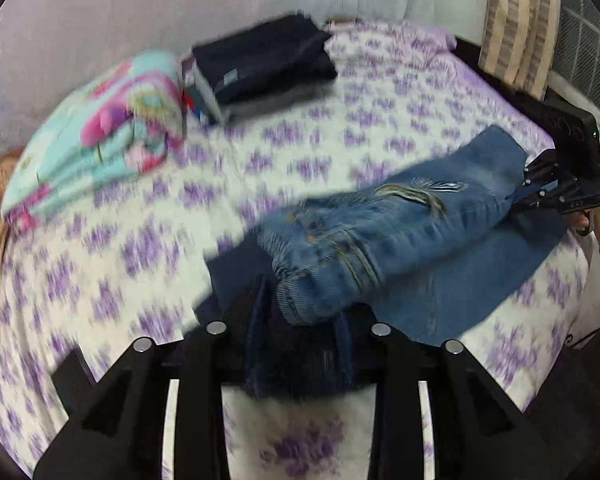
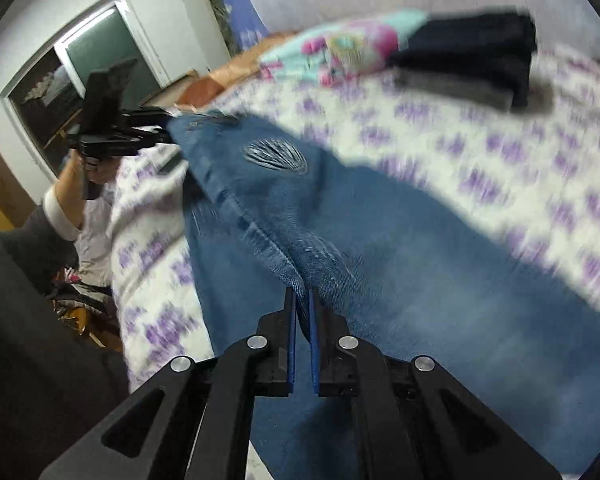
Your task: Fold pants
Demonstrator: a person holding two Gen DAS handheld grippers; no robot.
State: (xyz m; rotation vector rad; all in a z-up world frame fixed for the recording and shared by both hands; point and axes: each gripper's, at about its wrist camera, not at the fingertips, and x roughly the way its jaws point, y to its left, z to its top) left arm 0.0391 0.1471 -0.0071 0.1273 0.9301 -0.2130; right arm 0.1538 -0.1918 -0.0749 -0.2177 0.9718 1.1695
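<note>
While both my jaws are pinching denim, the fold is only mid-way. Left gripper point(image 1: 300, 320): jaws partly closed around a thick bunch of the jeans point(image 1: 380, 240), which looks like the waistband end; cloth fills the gap between the fingers. Right gripper point(image 2: 302, 312): jaws pressed nearly together on a seam ridge of the same jeans, with a thin fold of cloth between the blue pads.

The jeans lie on the bed point(image 1: 340, 120) near the edge closest to me, with the far edge and the wall well apart from them. They look already doubled lengthwise, one leg on top of the other, and one end is lifted off the lower layer between my two grips. I can't tell exactly how much is raised; both views are motion-blurred.

Done, as I judge it: leg-on-leg fold. Left: carry the held end across to meet the other, lay it flat, release both grips, maybe one more fold to reach the size of the stack.

Also on the bed: folded dark clothes point(image 1: 264, 60) stacked toward the far edge, and a colourful blanket point(image 1: 112, 128) just beside them. Neither touches the jeans.
</note>
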